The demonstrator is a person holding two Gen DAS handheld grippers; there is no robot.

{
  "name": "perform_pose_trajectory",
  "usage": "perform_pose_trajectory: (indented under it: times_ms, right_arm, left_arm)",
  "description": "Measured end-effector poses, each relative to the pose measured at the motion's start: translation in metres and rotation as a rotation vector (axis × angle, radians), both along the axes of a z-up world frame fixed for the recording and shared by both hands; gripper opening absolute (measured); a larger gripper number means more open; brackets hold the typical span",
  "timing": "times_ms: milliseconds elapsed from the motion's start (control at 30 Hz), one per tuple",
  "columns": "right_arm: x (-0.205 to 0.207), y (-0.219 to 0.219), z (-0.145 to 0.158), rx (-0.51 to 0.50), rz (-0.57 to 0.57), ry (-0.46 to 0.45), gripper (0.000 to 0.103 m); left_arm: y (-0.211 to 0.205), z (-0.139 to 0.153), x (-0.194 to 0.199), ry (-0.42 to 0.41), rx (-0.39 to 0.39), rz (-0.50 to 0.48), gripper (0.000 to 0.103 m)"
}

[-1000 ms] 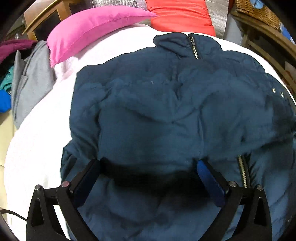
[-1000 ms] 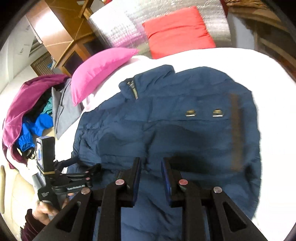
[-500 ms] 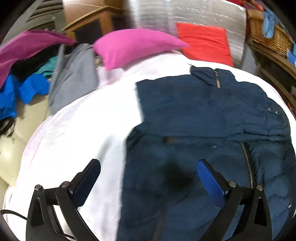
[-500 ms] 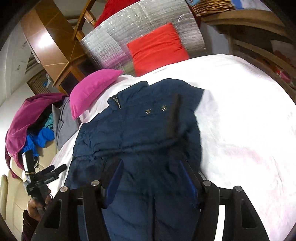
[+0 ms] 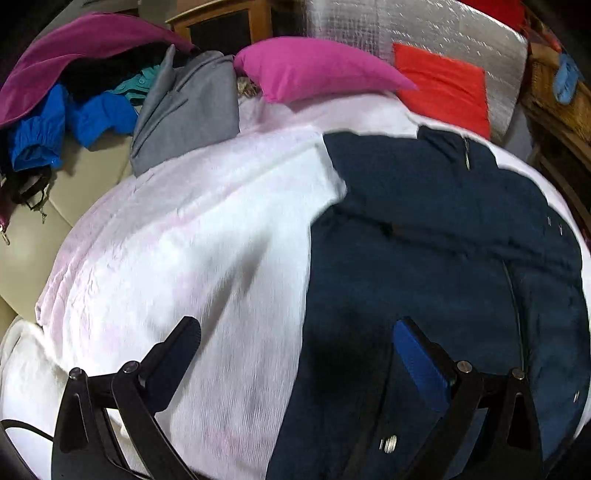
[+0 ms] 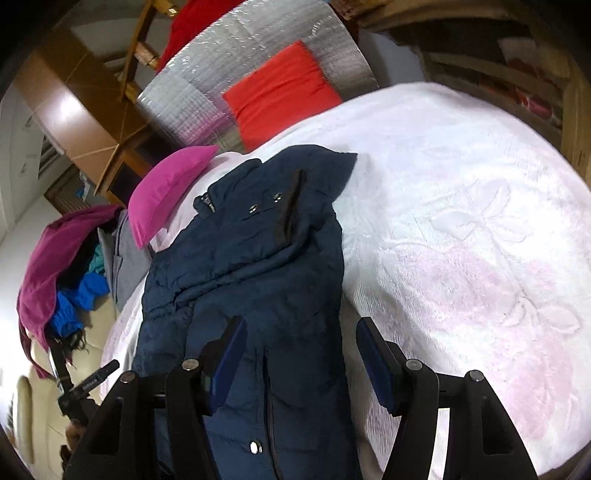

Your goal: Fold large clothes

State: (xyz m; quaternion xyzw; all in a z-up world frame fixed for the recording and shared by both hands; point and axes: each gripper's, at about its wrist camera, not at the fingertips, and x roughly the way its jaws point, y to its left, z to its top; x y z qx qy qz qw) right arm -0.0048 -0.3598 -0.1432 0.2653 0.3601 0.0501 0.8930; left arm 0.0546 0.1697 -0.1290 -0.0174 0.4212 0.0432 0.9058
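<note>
Jacket: the dark navy padded jacket (image 5: 436,280) lies flat on the white-and-pale-pink textured bedspread (image 5: 192,251), collar and zip pull at its far end, folded into a narrow strip. A second ago it was spread wide and filled nearly the whole left wrist view.

Left gripper: the black left gripper with blue pads (image 5: 295,354) has its fingers wide apart and holds nothing. Its left finger is over bare bedspread, its right finger over the jacket; the jacket's long edge runs between them. A second ago both fingers were over jacket fabric.

Right gripper: the black right gripper with blue pads (image 6: 301,354) is spread about half-way with nothing gripped. A second ago its fingers stood close together. The jacket's right edge now lies between the fingers, the left finger over the cloth, the right finger over bedspread.

Beyond the fingers: a magenta pillow (image 5: 317,66) and an orange-red cushion (image 5: 443,85) lean against a silver quilted foil panel (image 5: 406,29) at the far end.

Left of the left fingers: a heap of purple, blue and grey clothes (image 5: 103,92), more of it in view than before.

Person: a hand (image 6: 74,432) holding the left gripper's handle shows at the lower left of the right wrist view.
</note>
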Motion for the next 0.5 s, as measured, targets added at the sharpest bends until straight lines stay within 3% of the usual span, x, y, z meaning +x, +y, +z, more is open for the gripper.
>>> perform_pose_trajectory:
  times_ms: [200,400,500]
  right_arm:
    - [0.053,-0.008,-0.004,0.049,-0.038,0.022,0.065]
    - [0.115,0.003,-0.006,0.001,-0.043,0.043,0.067]
    - [0.136,0.014,-0.007,-0.042,-0.028,0.054,0.075]
  left_arm:
    - [0.002,-0.004,0.059,0.008,-0.107,0.014,0.103]
    - [0.005,-0.014,0.101,0.012,-0.154,0.054,0.103]
    - [0.004,-0.016,0.115,0.015,-0.192,0.052,0.103]
